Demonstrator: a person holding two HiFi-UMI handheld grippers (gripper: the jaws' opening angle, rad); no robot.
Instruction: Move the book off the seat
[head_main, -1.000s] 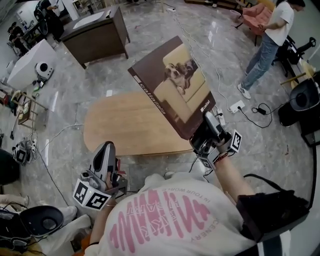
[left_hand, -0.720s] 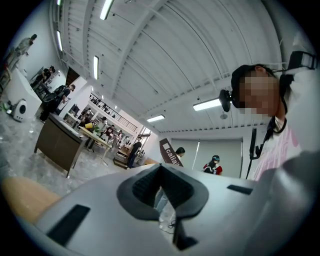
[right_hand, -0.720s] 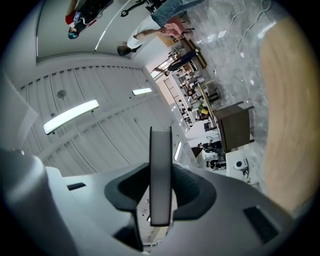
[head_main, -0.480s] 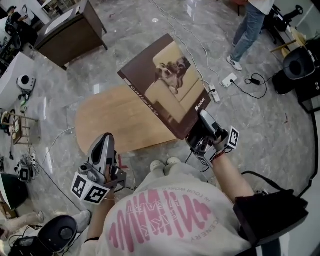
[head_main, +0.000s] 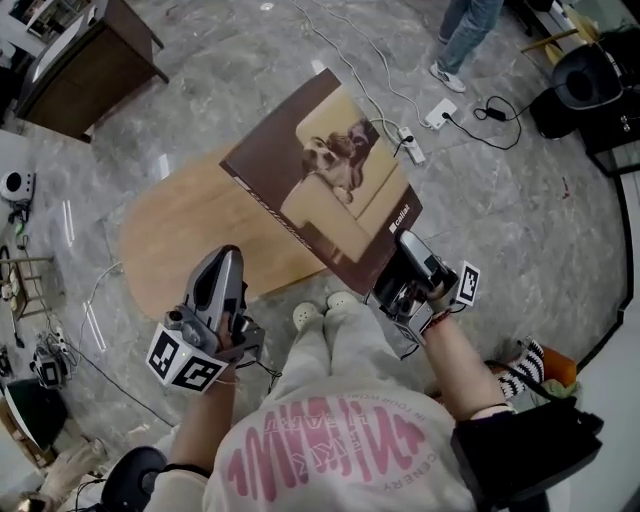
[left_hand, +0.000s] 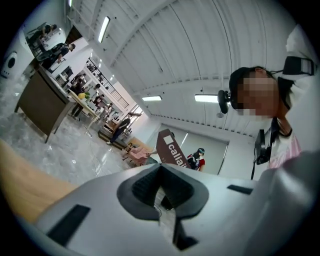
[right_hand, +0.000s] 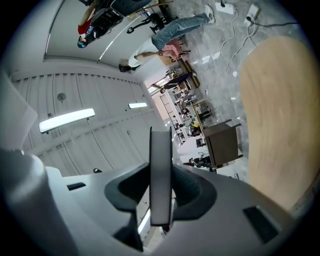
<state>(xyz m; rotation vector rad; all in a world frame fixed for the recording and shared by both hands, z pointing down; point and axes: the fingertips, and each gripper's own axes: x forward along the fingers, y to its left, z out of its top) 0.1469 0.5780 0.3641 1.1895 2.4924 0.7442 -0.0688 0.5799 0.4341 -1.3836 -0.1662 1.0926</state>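
— Where are we keeping the book (head_main: 320, 180) just now?

— We are holding it up in the air over the oval wooden table (head_main: 185, 245), tilted, with the cover facing up towards us. The cover is showing a dog on a pale sofa against brown.

— And which gripper is carrying it?

— We are carrying it with the right gripper (head_main: 403, 262). Its jaws are clamping the book's lower corner, the one nearest to us, and the rest of the book is reaching up and away to the left of that gripper. In the right gripper view we are seeing the book edge-on, standing upright between the two dark pads, with both pads pressing on it.

— What are we doing with the left gripper (head_main: 222, 268)?

— We are holding it low at our left side, over the near edge of the table. Its jaws are lying together, with only a thin slit between them and nothing in it. It is sitting below and to the left of the book, near its lower edge but not touching it. In the left gripper view we are glimpsing the book's brown spine with white letters beyond the jaw tips.

— Anything under the book?

— We are seeing our own white shoes (head_main: 322, 310) on the marble floor (head_main: 520, 220), just beside the table's edge.
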